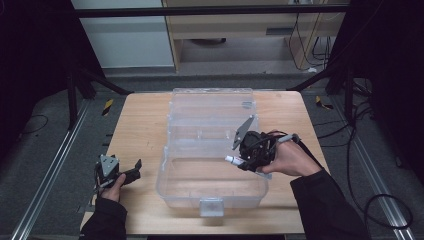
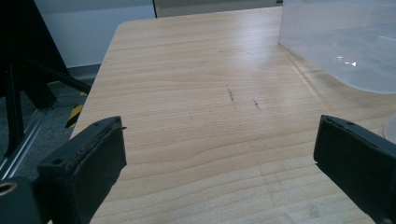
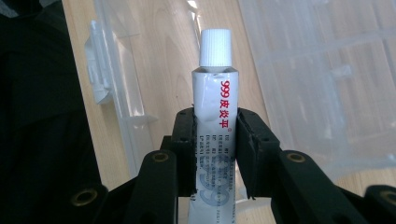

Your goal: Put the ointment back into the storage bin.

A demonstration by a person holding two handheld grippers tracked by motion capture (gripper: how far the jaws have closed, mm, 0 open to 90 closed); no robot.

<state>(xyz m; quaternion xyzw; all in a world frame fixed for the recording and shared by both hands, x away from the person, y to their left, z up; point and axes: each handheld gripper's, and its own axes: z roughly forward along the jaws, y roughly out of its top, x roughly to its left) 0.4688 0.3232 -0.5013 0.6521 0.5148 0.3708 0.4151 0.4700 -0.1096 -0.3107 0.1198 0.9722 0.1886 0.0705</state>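
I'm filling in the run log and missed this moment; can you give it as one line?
right gripper: shut on tube, over open clear box | left gripper: open, holding nothing, over table | tube not yet in box

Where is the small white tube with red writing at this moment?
The tube is clamped in the right gripper. In the high view it is right of centre, over the open clear plastic box, white cap pointing left.

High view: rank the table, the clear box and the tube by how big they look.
1. table
2. clear box, open on it
3. tube, small, clamped in the right hand-held gripper over the box
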